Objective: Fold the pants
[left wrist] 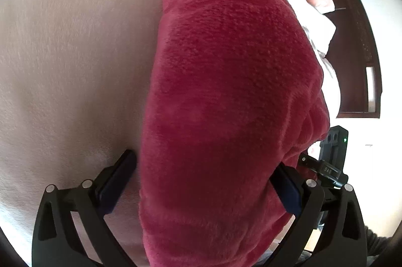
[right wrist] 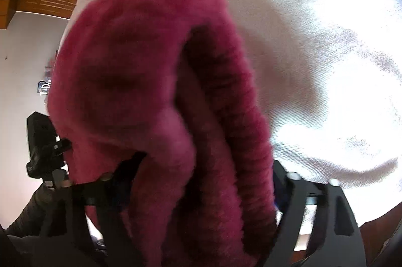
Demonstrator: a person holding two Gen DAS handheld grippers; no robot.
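White bedding (left wrist: 62, 53) fills the background of both wrist views, with dark wooden furniture (left wrist: 356, 46) curving along the edge at about two o'clock in the left view.

From the left gripper (left wrist: 203, 181) outward: its jaws stand wide apart, and the red fleece pants (left wrist: 226, 71) lie between them, running away toward twelve o'clock as a thick, already doubled bundle on the bedding. The left pad sits just beside the fabric's edge, while the right pad is half buried under the fleece; neither visibly squeezes it, so I read this gripper as open around the cloth, not clamped.

The right gripper (right wrist: 201, 179) also straddles the pants (right wrist: 140, 71), at the end where the layers gape open around a dark hollow at twelve o'clock. The fleece bulges over both fingers and hides the pads — whether they press on it I cannot tell. At nine o'clock in that view the other gripper's body shows close by.

My reading is that a fold is being set down or re-gripped. The risk lies in the bulk: plush layers could slide on each other, so a pinch may catch only the top layer and the fold would spring open or skew. Two grippers this near could also collide — or drag the bedding up with the cloth.
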